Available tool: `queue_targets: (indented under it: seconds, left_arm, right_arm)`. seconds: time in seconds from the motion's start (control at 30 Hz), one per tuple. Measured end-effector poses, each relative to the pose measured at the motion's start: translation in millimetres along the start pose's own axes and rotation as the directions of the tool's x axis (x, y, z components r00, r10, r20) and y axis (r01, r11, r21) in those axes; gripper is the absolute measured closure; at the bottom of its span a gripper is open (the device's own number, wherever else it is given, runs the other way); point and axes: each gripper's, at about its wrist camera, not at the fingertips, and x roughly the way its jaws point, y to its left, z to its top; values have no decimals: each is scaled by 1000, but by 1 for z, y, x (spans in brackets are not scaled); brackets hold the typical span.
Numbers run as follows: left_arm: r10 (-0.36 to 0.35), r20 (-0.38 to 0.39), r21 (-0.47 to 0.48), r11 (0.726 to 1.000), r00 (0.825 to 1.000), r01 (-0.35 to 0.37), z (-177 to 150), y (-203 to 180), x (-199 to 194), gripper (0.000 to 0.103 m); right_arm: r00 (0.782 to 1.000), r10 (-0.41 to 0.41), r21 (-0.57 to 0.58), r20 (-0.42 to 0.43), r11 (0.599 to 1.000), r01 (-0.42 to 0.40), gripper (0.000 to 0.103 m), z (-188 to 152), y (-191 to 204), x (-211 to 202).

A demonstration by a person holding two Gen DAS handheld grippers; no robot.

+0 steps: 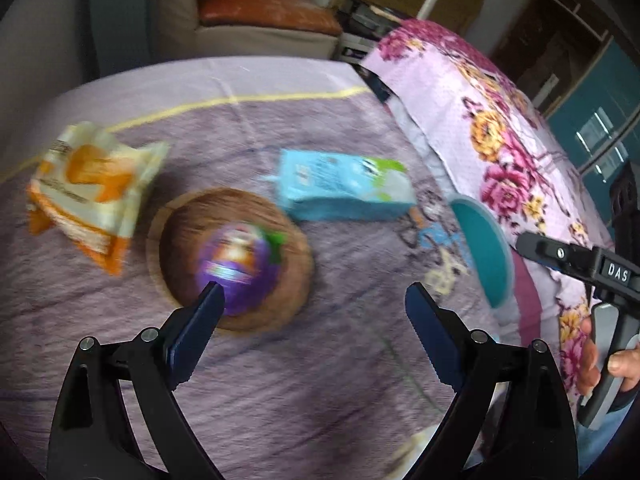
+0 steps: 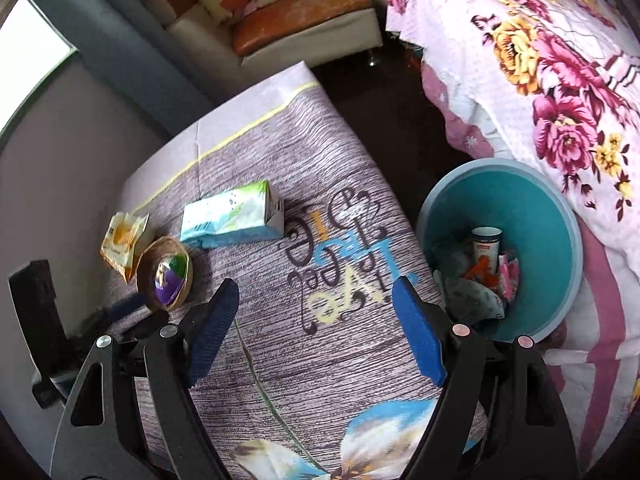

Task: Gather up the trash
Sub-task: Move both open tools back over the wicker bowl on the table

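On the purple tablecloth lie an orange-and-white snack wrapper, a light blue carton on its side, and a brown woven bowl with a purple pouch in it. My left gripper hovers open above the bowl's near rim, nothing between its fingers. My right gripper is open over the tablecloth, empty. The carton, wrapper and bowl lie to its far left. A teal bin with trash inside stands to its right, beside the table.
A bed with a pink floral blanket lies right of the bin. A sofa with orange cushions stands beyond the table. The teal bin sits between the table edge and the bed. A person's hand holds the right gripper's handle at far right.
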Motion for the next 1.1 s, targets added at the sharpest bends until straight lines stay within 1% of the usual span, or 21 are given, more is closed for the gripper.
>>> queue_targets:
  seconds: [0.1, 0.23, 0.37, 0.43, 0.5, 0.6, 0.77, 0.9, 1.1]
  left_arm:
    - [41, 11, 14, 999, 999, -41, 3, 16, -6, 11]
    - [100, 2, 30, 995, 995, -100, 8, 31, -3, 11]
    - [118, -13, 55, 992, 993, -118, 9, 33, 4, 12]
    - [128, -20, 74, 989, 992, -126, 10, 31, 9, 15]
    - [134, -31, 99, 986, 990, -131, 11, 28, 15, 20]
    - [166, -25, 124, 979, 986, -162, 11, 26, 19, 20]
    - [169, -16, 126, 978, 986, -165, 16, 25, 17, 22]
    - [177, 3, 155, 972, 984, -175, 19, 20, 13, 22]
    - [172, 0, 184, 968, 985, -169, 21, 13, 15, 22]
  right_arm:
    - [1000, -6, -14, -12, 1000, 6, 28, -1, 4, 5]
    - [999, -17, -23, -39, 1000, 16, 28, -2, 6, 18]
    - [998, -19, -23, -60, 1000, 18, 28, -1, 5, 27]
    - [997, -22, -28, -72, 999, 20, 28, 0, 5, 32]
    - [997, -23, -33, -76, 999, 21, 28, -1, 4, 35]
    - [996, -25, -40, -83, 999, 22, 28, -1, 3, 40]
    - [995, -19, -38, -96, 999, 15, 28, 1, 1, 46]
    - [994, -13, -34, -110, 999, 10, 28, 2, -1, 51]
    - [993, -4, -34, -117, 999, 0, 28, 4, 0, 55]
